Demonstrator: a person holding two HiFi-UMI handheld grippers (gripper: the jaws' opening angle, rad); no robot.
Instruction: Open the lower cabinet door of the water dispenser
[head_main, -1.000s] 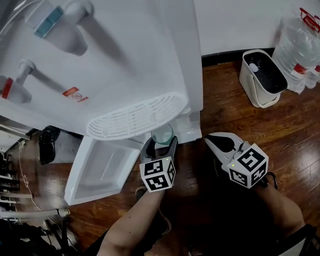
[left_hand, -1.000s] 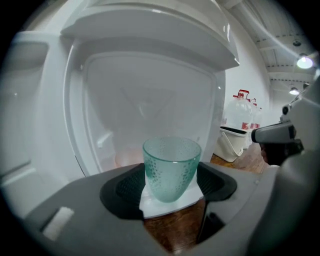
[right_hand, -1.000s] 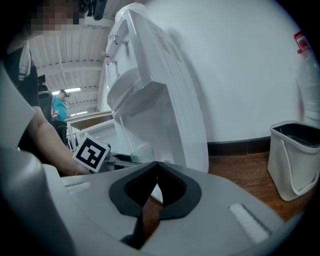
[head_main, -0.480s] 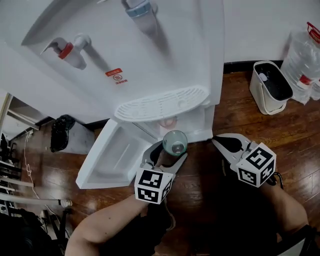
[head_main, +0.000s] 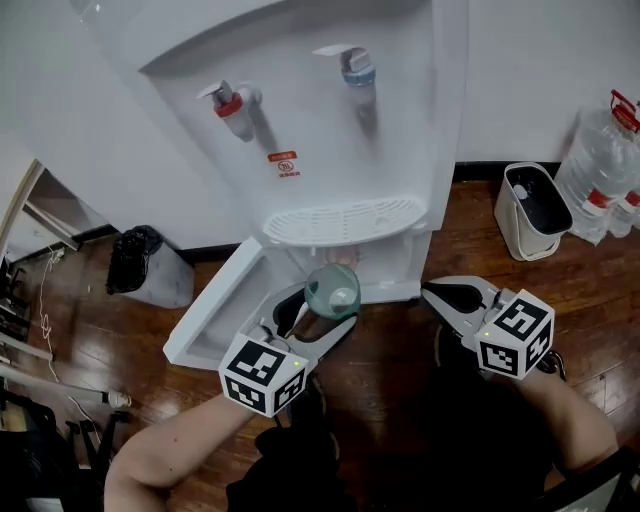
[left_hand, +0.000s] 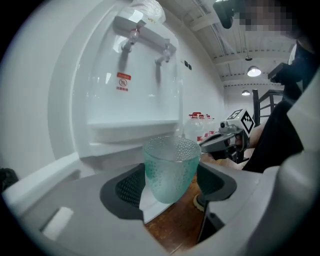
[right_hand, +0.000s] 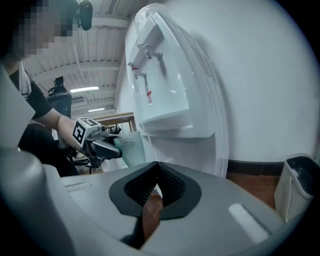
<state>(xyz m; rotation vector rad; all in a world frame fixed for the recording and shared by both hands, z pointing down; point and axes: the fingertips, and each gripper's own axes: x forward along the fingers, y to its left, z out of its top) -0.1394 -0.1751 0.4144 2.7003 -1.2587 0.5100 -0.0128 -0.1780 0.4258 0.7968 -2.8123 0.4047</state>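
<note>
The white water dispenser (head_main: 330, 150) stands ahead with a red tap (head_main: 231, 101) and a blue tap (head_main: 357, 66). Its lower cabinet door (head_main: 212, 308) hangs open, swung out to the left. My left gripper (head_main: 318, 308) is shut on a pale green dimpled glass cup (head_main: 332, 290), held upright in front of the open cabinet below the drip tray (head_main: 345, 220). In the left gripper view the cup (left_hand: 170, 167) sits between both pads. My right gripper (head_main: 433, 294) hovers right of the cup with its jaws shut on nothing; its pads (right_hand: 169, 182) meet.
A white bin (head_main: 533, 210) stands on the wood floor right of the dispenser, with large water bottles (head_main: 600, 160) beyond it. A black bag in a grey bin (head_main: 140, 265) sits left of the open door. Cables lie at the far left.
The left gripper has drawn the cup out from the cabinet opening and up to the left. The head view has tilted up to show the taps. The right gripper has hardly moved.
</note>
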